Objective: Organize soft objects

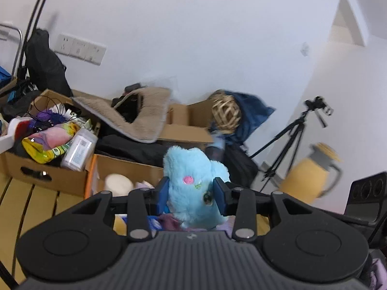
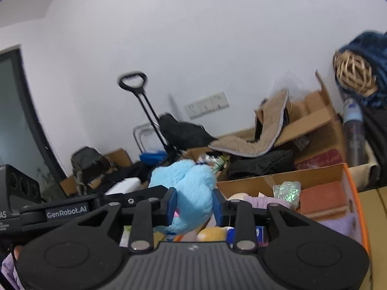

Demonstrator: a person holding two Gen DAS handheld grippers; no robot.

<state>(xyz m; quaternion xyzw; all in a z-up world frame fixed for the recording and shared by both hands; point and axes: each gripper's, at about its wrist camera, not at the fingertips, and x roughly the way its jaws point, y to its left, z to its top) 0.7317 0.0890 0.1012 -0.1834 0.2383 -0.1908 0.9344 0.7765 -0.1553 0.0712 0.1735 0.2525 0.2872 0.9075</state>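
Note:
A light blue plush toy (image 1: 193, 183) with a pink spot and a glassy eye is held up in the air between both grippers. My left gripper (image 1: 191, 193) is shut on it, its blue pads pressing both sides. My right gripper (image 2: 194, 204) is shut on the same blue plush toy (image 2: 186, 188) from the other side. Below lies an open cardboard box (image 2: 285, 181) with an orange edge, holding soft things: a cream round piece (image 1: 118, 184), purple cloth (image 2: 338, 222), a yellow plush (image 2: 211, 234).
A cluttered cardboard box (image 1: 48, 169) stands at the left. A beige furry mat (image 1: 142, 118) drapes over more boxes. A wicker ball (image 1: 226, 113) and blue cloth lie behind. A tripod (image 1: 290, 140), a yellow jug (image 1: 307, 176) and a trolley handle (image 2: 142, 106) stand near the wall.

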